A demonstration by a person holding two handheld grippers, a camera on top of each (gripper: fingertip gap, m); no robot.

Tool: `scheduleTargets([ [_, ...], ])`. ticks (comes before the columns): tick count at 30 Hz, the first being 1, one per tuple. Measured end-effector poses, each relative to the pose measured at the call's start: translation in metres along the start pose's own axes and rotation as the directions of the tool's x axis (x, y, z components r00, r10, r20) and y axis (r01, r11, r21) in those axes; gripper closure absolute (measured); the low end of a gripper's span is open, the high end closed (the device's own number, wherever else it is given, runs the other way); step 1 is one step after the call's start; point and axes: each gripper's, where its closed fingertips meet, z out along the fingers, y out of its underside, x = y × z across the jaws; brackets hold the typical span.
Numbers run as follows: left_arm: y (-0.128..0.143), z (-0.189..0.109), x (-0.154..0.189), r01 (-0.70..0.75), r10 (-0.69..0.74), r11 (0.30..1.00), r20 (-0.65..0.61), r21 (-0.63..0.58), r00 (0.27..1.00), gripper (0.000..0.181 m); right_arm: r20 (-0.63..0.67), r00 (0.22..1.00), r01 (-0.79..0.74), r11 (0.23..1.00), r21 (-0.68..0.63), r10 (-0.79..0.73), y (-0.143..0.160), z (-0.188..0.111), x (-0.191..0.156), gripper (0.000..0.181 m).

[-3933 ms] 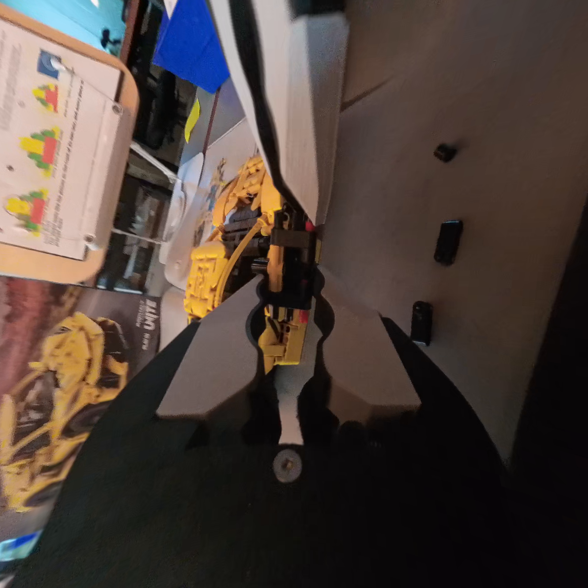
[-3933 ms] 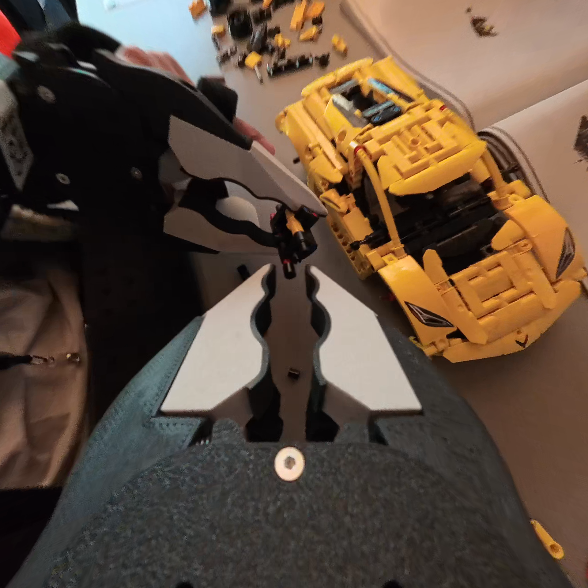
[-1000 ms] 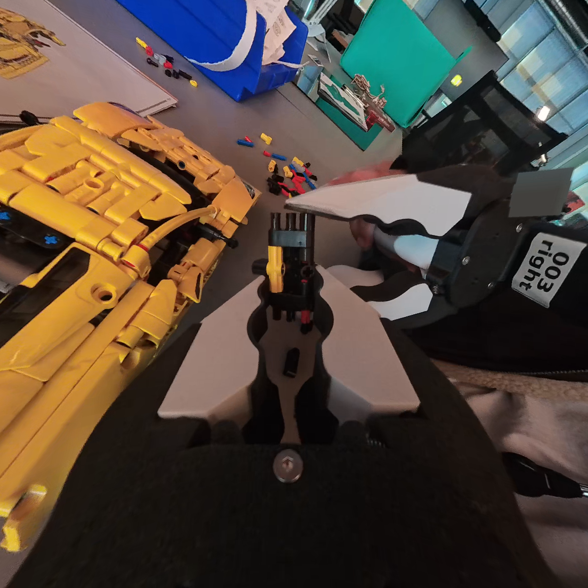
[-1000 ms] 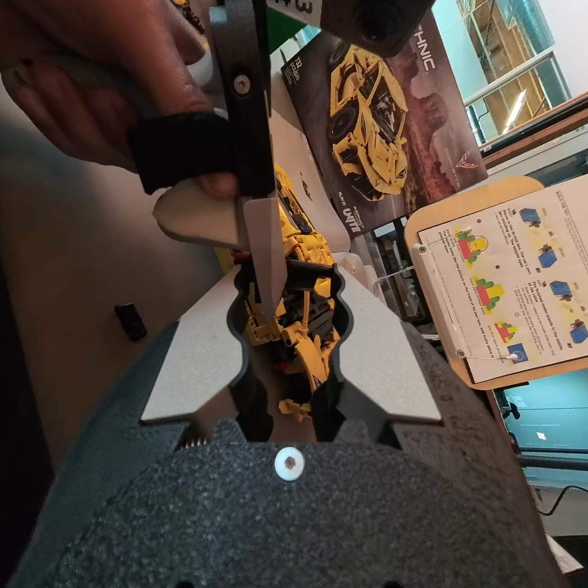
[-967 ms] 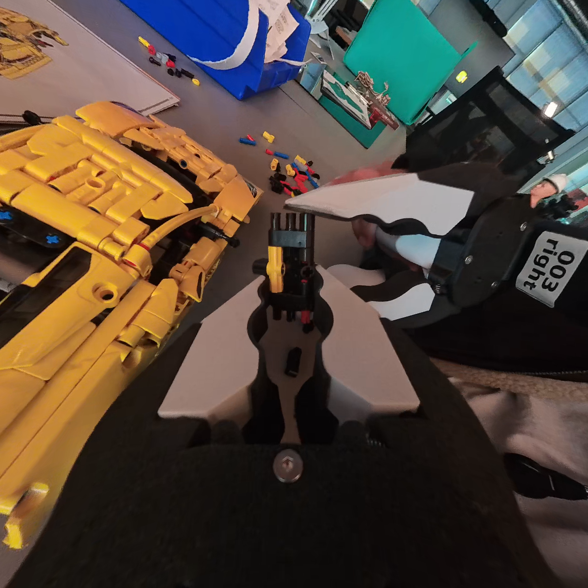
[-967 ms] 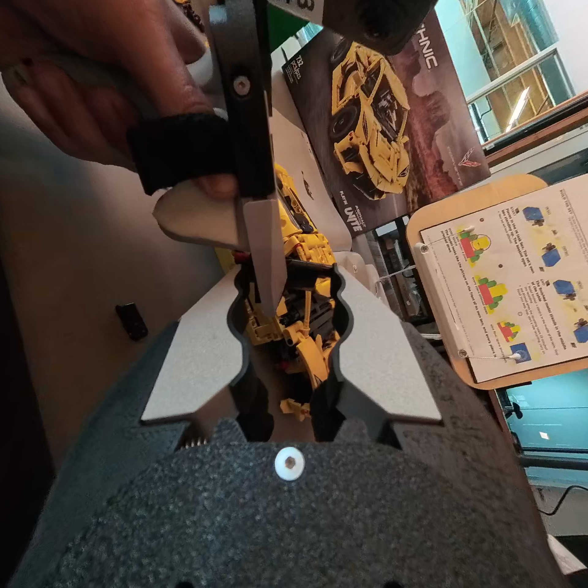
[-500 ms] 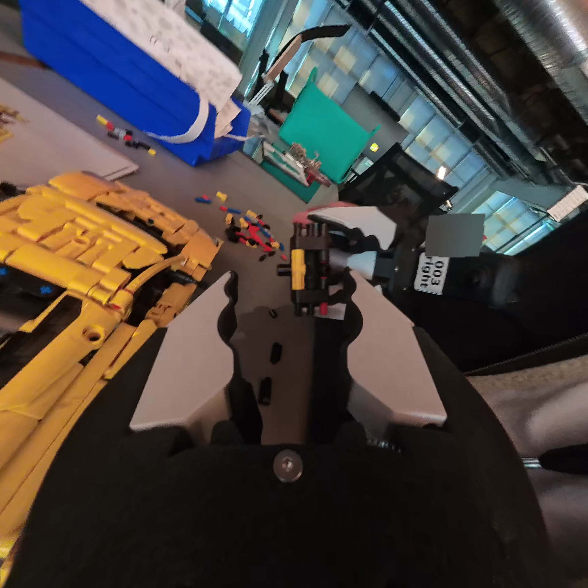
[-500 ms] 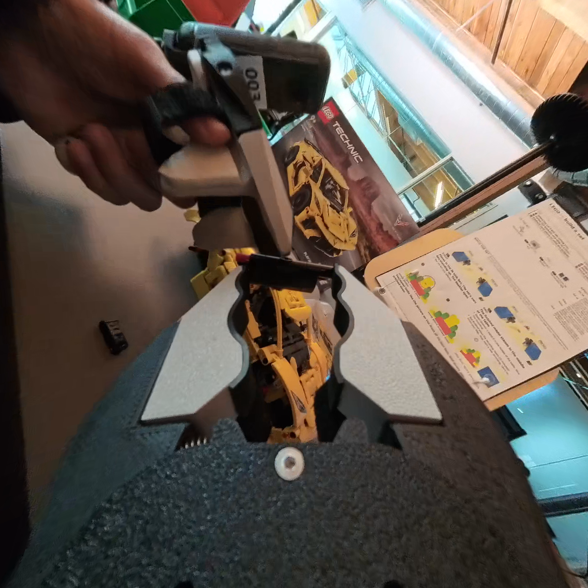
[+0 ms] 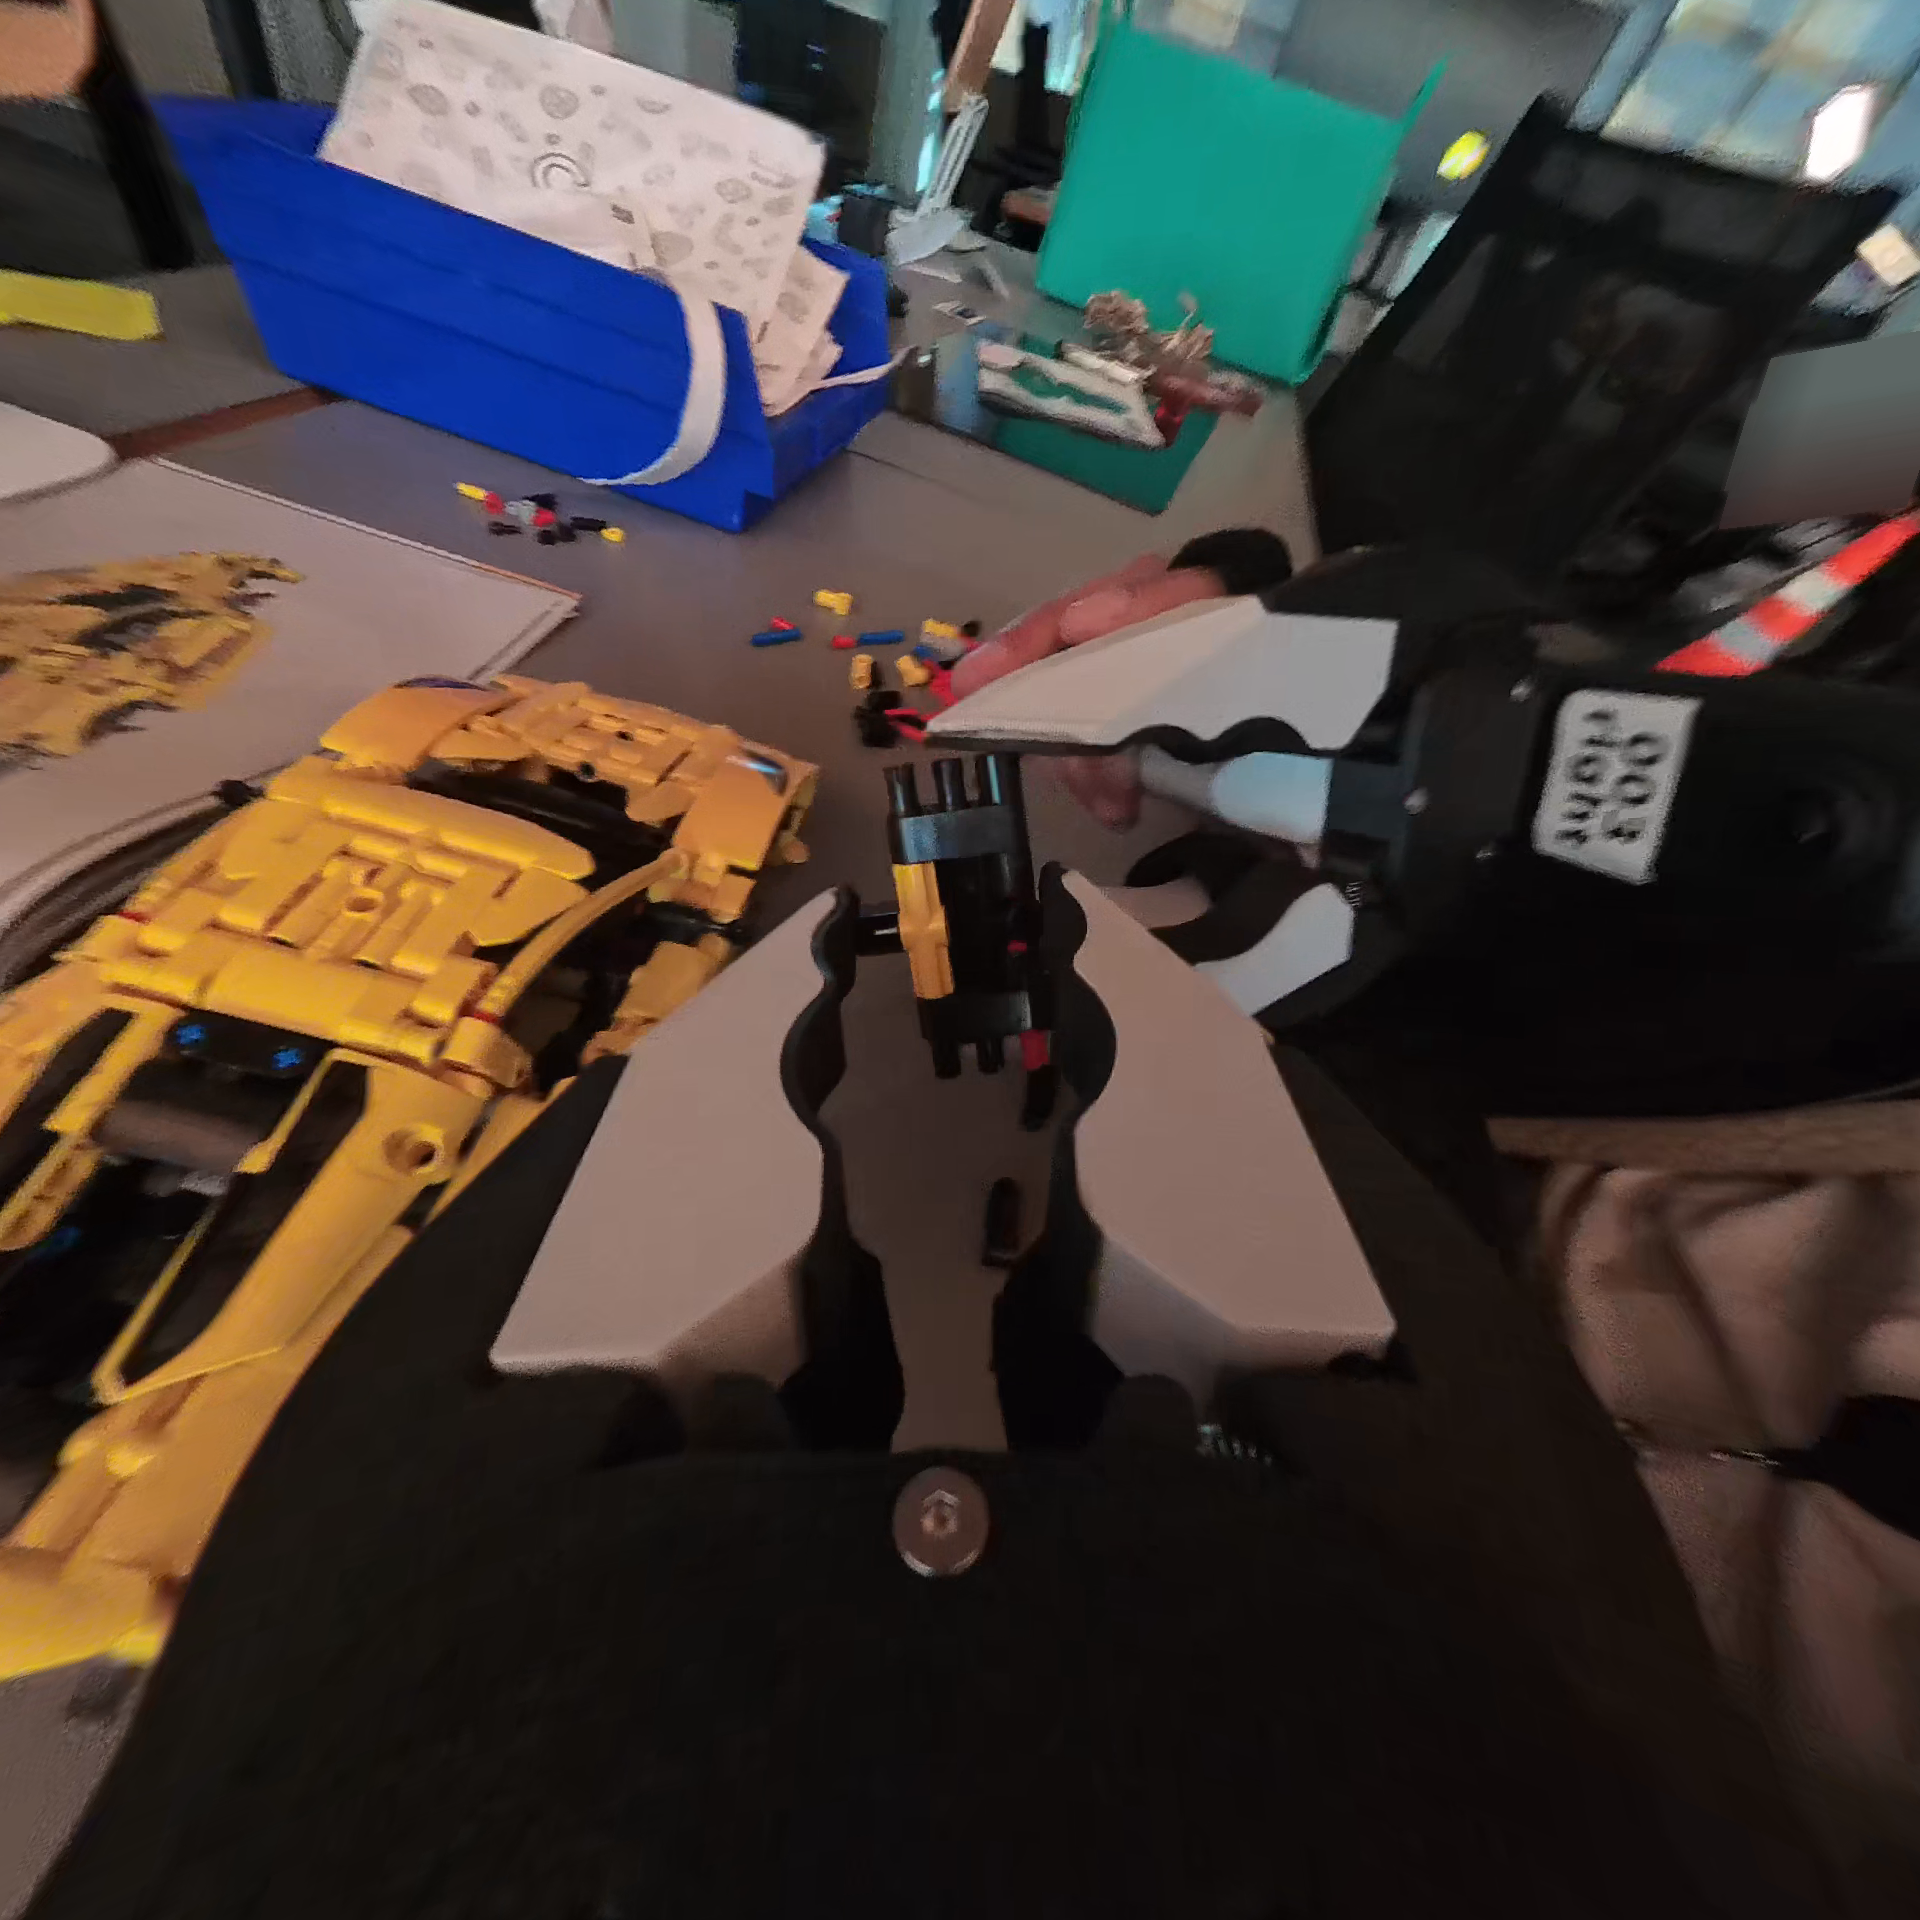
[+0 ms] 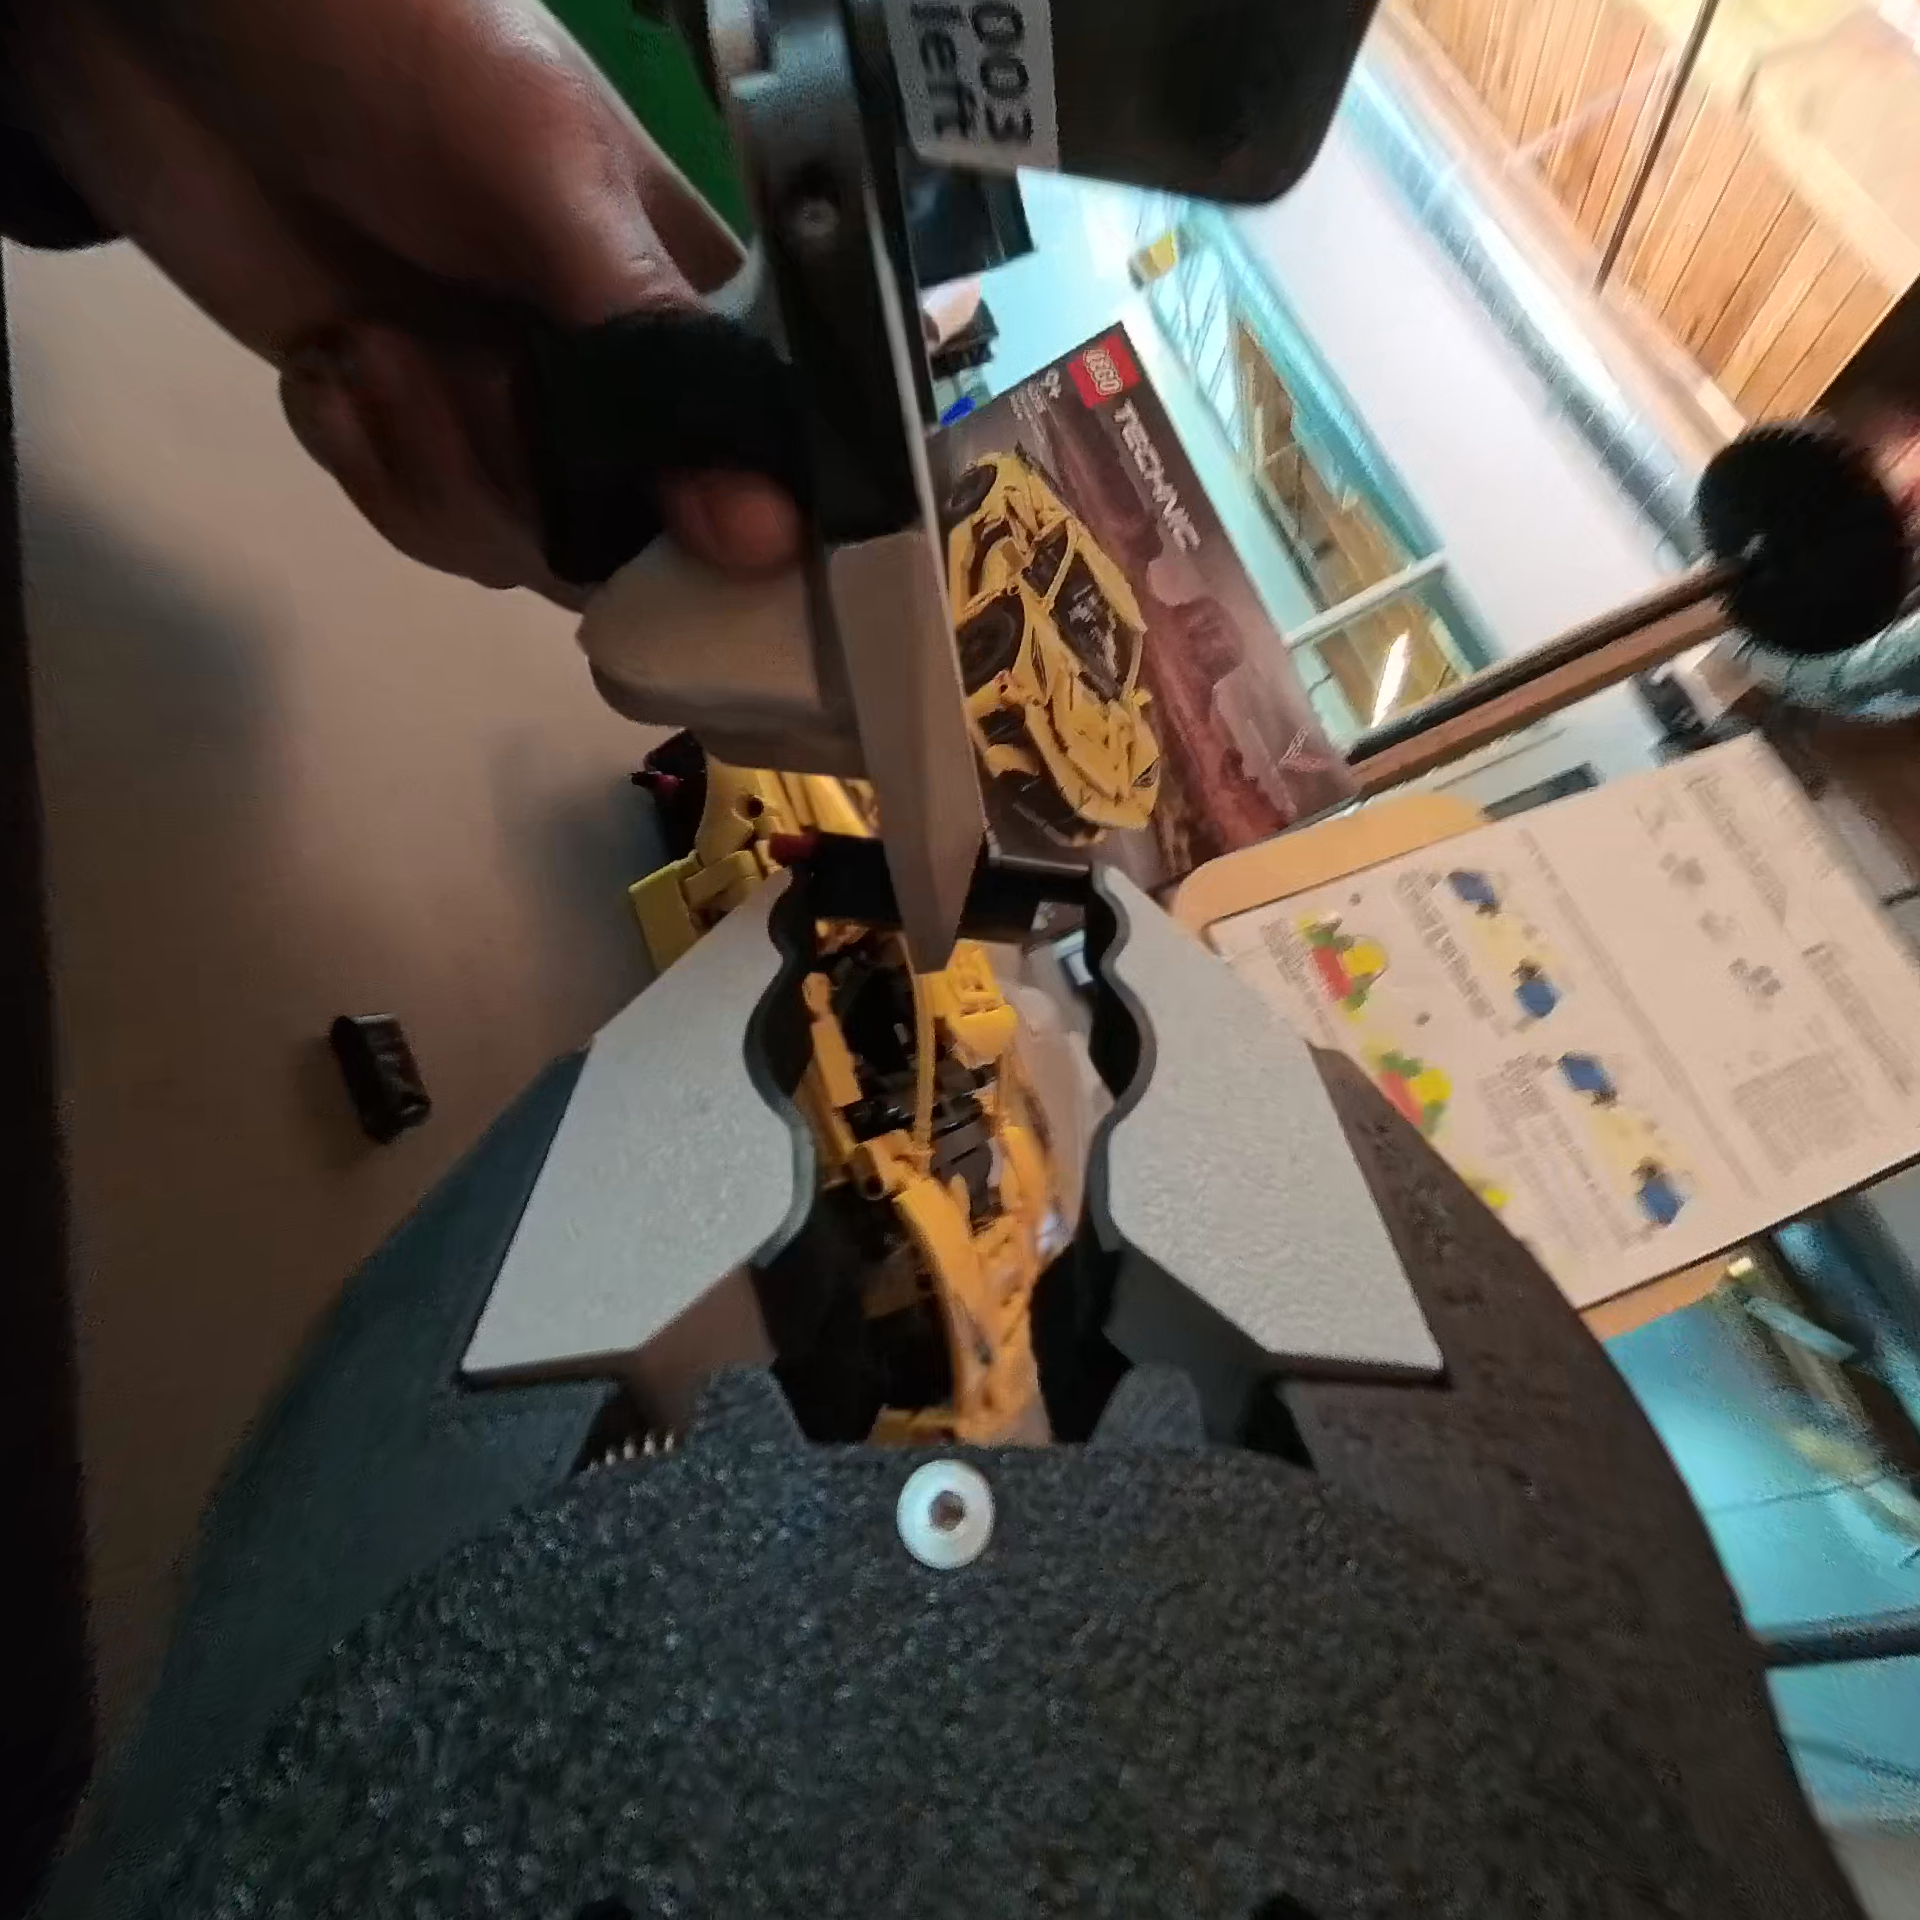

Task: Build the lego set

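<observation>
A small black and yellow sub-assembly (image 9: 966, 914) hangs in the air to the right of the yellow lego car (image 9: 364, 935). My left gripper (image 9: 945, 904) is shut on its sides. My right gripper (image 10: 940, 894) is shut on its ends, and the black part (image 10: 1029, 894) spans the gap between the tips. In the left wrist view the right gripper's upper finger (image 9: 1143, 675) lies on the top pins, and its lower finger is partly hidden. In the right wrist view a left finger (image 10: 914, 790) crosses in front of the part, with the car (image 10: 935, 1195) behind.
Loose small pieces (image 9: 894, 655) lie on the grey table beyond the car. A blue bin (image 9: 468, 301) with paper stands at the back, with an open booklet (image 9: 260, 623) at the left. A black piece (image 10: 379, 1075), the set's box (image 10: 1091, 644) and an instruction board (image 10: 1558, 1018) also show. The grippers are tip to tip, or close to it.
Half a second ago my left jaws stood wide open beside the sub-assembly, which my right gripper held. Now they have narrowed onto it. My right grip is unchanged.
</observation>
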Motion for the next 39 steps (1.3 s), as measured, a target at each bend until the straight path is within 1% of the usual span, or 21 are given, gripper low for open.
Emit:
scheduleTargets([
  [2, 0.007, -0.001, -0.010, -0.090, 0.095, 0.994, 0.093, -0.058, 0.991, 0.146, 0.054, 0.992, -0.113, 0.992, -0.051, 0.116, 0.006, 0.000, -0.007, 0.133],
  [3, 0.010, -0.002, -0.016, -0.134, 0.146, 0.987, 0.139, -0.091, 0.980, 0.146, 0.065, 0.982, -0.173, 0.982, -0.069, 0.178, 0.009, -0.002, -0.006, 0.131],
  [4, 0.013, -0.004, -0.022, -0.178, 0.198, 0.977, 0.181, -0.120, 0.963, 0.146, 0.075, 0.965, -0.246, 0.967, -0.072, 0.251, 0.010, -0.005, -0.003, 0.124],
  [5, 0.014, -0.006, -0.027, -0.224, 0.254, 0.963, 0.220, -0.150, 0.942, 0.146, 0.096, 0.932, -0.342, 0.936, -0.084, 0.349, 0.012, -0.008, 0.001, 0.122],
  [6, 0.016, -0.008, -0.032, -0.281, 0.323, 0.941, 0.255, -0.187, 0.911, 0.146, 0.129, 0.881, -0.442, 0.890, -0.112, 0.454, 0.017, -0.011, 0.002, 0.125],
  [7, 0.018, -0.009, -0.035, -0.342, 0.398, 0.912, 0.284, -0.227, 0.872, 0.146, 0.149, 0.820, -0.534, 0.832, -0.153, 0.553, 0.024, -0.014, 0.004, 0.126],
  [8, 0.019, -0.010, -0.036, -0.399, 0.467, 0.879, 0.300, -0.262, 0.832, 0.146, 0.180, 0.745, -0.607, 0.764, -0.218, 0.643, 0.033, -0.019, 0.001, 0.134],
  [9, 0.020, -0.010, -0.037, -0.444, 0.522, 0.848, 0.311, -0.291, 0.794, 0.146, 0.237, 0.648, -0.657, 0.689, -0.307, 0.724, 0.041, -0.026, -0.008, 0.141],
  [10, 0.020, -0.011, -0.036, -0.471, 0.557, 0.826, 0.318, -0.309, 0.767, 0.146, 0.278, 0.544, -0.672, 0.610, -0.421, 0.792, 0.051, -0.036, -0.019, 0.150],
  [12, 0.021, -0.014, -0.033, -0.477, 0.558, 0.825, 0.306, -0.303, 0.771, 0.146, 0.343, 0.356, -0.655, 0.494, -0.573, 0.869, 0.060, -0.060, -0.033, 0.149],
  [13, 0.021, -0.016, -0.032, -0.464, 0.541, 0.836, 0.301, -0.293, 0.785, 0.146, 0.374, 0.298, -0.634, 0.475, -0.610, 0.878, 0.061, -0.072, -0.038, 0.149],
  [14, 0.021, -0.018, -0.031, -0.450, 0.522, 0.848, 0.293, -0.281, 0.801, 0.146, 0.397, 0.305, -0.602, 0.499, -0.624, 0.865, 0.065, -0.081, -0.041, 0.152],
  [15, 0.021, -0.020, -0.030, -0.436, 0.502, 0.860, 0.284, -0.265, 0.817, 0.146, 0.414, 0.349, -0.571, 0.541, -0.617, 0.841, 0.070, -0.086, -0.044, 0.152],
  [17, 0.022, -0.021, -0.026, -0.408, 0.462, 0.882, 0.258, -0.237, 0.848, 0.146, 0.476, 0.385, -0.540, 0.611, -0.578, 0.791, 0.065, -0.089, -0.055, 0.154],
  [19, 0.025, -0.021, -0.026, -0.389, 0.441, 0.891, 0.248, -0.234, 0.862, 0.146, 0.510, 0.424, -0.487, 0.663, -0.568, 0.749, 0.065, -0.083, -0.067, 0.152],
  [21, 0.029, -0.020, -0.024, -0.393, 0.448, 0.886, 0.234, -0.248, 0.863, 0.146, 0.535, 0.460, -0.445, 0.705, -0.552, 0.709, 0.063, -0.075, -0.075, 0.153],
  [25, 0.041, -0.020, -0.019, -0.396, 0.455, 0.876, 0.198, -0.275, 0.868, 0.146, 0.584, 0.511, -0.367, 0.774, -0.516, 0.631, 0.059, -0.063, -0.084, 0.162],
  [28, 0.041, -0.022, -0.016, -0.382, 0.432, 0.888, 0.181, -0.258, 0.883, 0.146, 0.607, 0.511, -0.329, 0.791, -0.516, 0.608, 0.058, -0.059, -0.089, 0.162],
  [30, 0.041, -0.021, -0.014, -0.383, 0.432, 0.888, 0.174, -0.255, 0.885, 0.146, 0.606, 0.505, -0.325, 0.786, -0.525, 0.614, 0.058, -0.057, -0.090, 0.163],
  [35, 0.049, -0.017, -0.013, -0.401, 0.460, 0.866, 0.162, -0.298, 0.873, 0.146, 0.600, 0.479, -0.343, 0.766, -0.543, 0.640, 0.055, -0.058, -0.088, 0.165],
  [39, 0.048, -0.018, -0.013, -0.397, 0.454, 0.871, 0.165, -0.291, 0.876, 0.146, 0.601, 0.449, -0.304, 0.746, -0.593, 0.661, 0.061, -0.064, -0.090, 0.164],
])
